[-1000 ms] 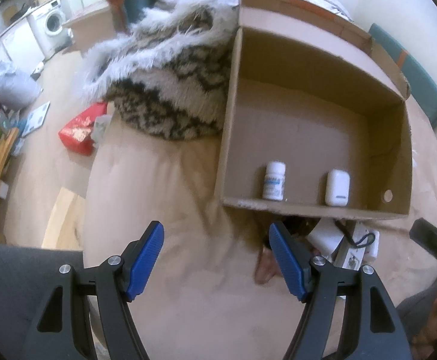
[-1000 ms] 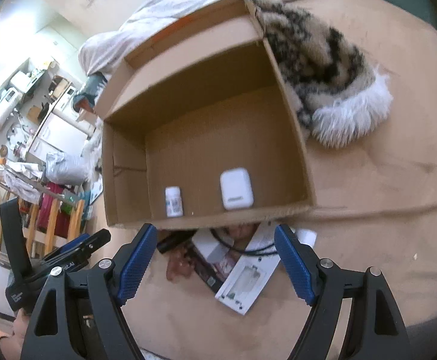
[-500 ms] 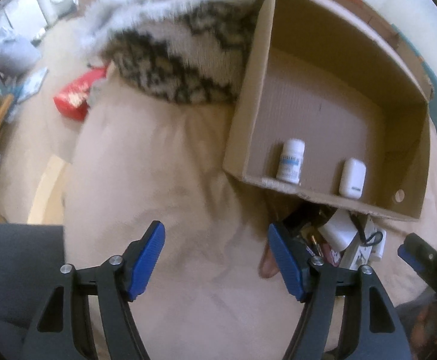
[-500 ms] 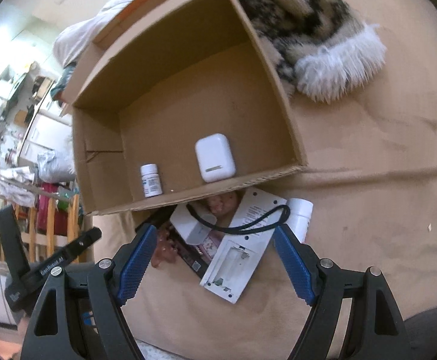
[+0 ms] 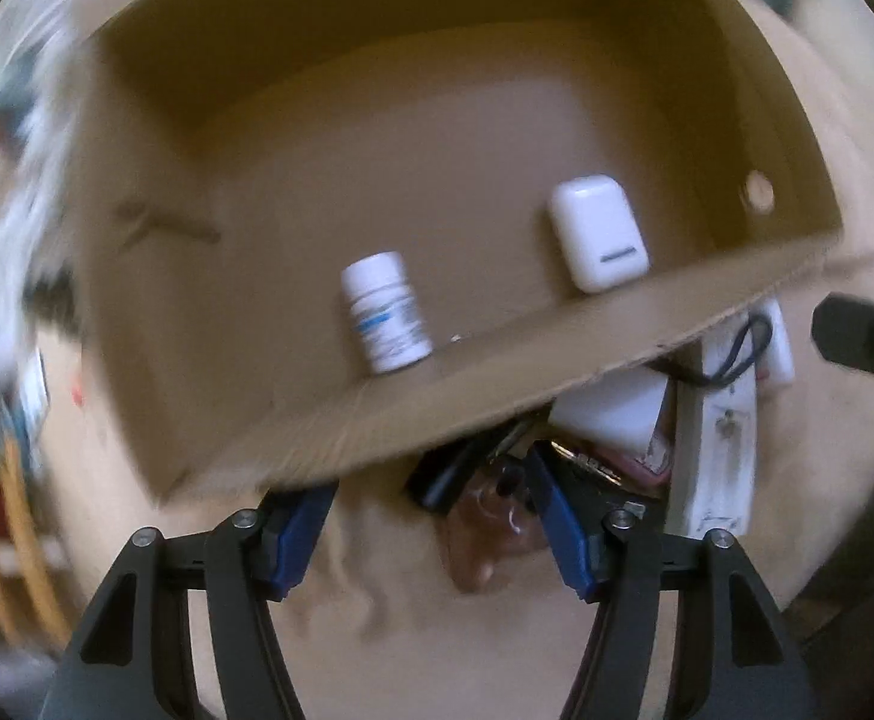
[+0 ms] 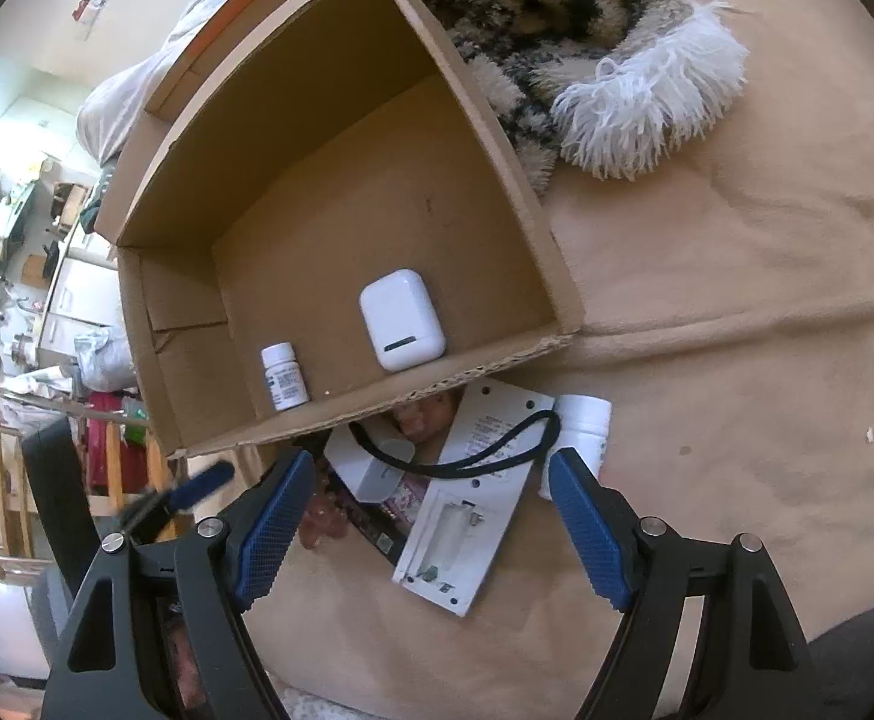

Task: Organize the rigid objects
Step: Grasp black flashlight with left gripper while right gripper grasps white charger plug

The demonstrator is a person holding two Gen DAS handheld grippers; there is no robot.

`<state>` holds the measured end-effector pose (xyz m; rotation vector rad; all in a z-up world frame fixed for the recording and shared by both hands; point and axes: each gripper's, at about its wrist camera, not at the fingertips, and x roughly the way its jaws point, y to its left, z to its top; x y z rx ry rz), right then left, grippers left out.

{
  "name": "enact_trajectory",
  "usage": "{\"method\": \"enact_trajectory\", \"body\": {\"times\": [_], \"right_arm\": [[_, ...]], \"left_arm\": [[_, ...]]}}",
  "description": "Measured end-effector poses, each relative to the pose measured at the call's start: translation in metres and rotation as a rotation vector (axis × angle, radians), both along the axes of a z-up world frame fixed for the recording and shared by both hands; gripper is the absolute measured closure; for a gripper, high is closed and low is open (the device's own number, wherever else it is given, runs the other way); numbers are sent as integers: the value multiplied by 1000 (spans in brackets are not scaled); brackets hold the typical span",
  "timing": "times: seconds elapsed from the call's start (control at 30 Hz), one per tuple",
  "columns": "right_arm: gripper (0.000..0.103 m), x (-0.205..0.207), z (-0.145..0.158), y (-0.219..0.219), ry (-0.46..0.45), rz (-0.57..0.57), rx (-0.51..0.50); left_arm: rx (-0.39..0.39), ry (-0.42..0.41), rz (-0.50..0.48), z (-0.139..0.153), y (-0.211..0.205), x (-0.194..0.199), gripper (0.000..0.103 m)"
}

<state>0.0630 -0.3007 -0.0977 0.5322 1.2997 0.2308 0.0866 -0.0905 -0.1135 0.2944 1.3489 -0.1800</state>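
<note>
An open cardboard box (image 6: 497,120) lies on a tan bedcover and holds a small white pill bottle (image 6: 284,376) and a white earbud case (image 6: 401,319); both show in the left wrist view, bottle (image 5: 386,312) and case (image 5: 599,232). A pile lies just outside the box's near wall: a white flat device with an open battery bay (image 6: 467,510), a black cord (image 6: 497,450), a white bottle (image 6: 581,426) and a pinkish object (image 5: 485,540). My left gripper (image 5: 431,531) is open, low over the pinkish object. My right gripper (image 6: 431,522) is open above the flat device.
A shaggy black-and-white throw (image 6: 587,30) lies beside the box's right wall. The tan bedcover (image 6: 737,300) spreads to the right. A cluttered room with wooden furniture (image 6: 17,420) lies beyond the bed's left edge.
Both grippers have moved forward and down toward the pile in front of the box. The left wrist view has swung right and is motion-blurred. Both stay open.
</note>
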Motion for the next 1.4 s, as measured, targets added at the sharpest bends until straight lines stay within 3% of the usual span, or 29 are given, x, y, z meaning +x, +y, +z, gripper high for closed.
{"method": "enact_trajectory", "body": {"times": [0.07, 0.33, 0.4, 0.43, 0.63, 0.77, 0.93, 1.23, 1.4], "right_arm": [[18, 0, 0, -1, 3, -4, 7], [18, 0, 0, -6, 6, -29, 2], [18, 1, -1, -5, 12, -29, 2], [18, 1, -2, -4, 13, -27, 0], [18, 1, -4, -3, 12, -25, -24], [18, 1, -6, -7, 15, -41, -25], [18, 0, -7, -12, 16, -56, -20], [18, -1, -7, -5, 13, -19, -1], [18, 0, -22, 2, 79, 12, 210]], "left_arm": [[1, 22, -28, -6, -6, 4, 56], [117, -19, -79, -18, -18, 0, 57], [123, -24, -85, -19, -23, -7, 66], [117, -18, -93, -18, -24, -7, 76], [120, 5, -129, -21, -31, -13, 81], [7, 61, -82, -15, -19, -4, 86], [-29, 71, -30, 1, -5, -22, 86], [-89, 20, 337, 31, 91, -65, 86], [-103, -72, 414, 58, 111, -66, 86]]}}
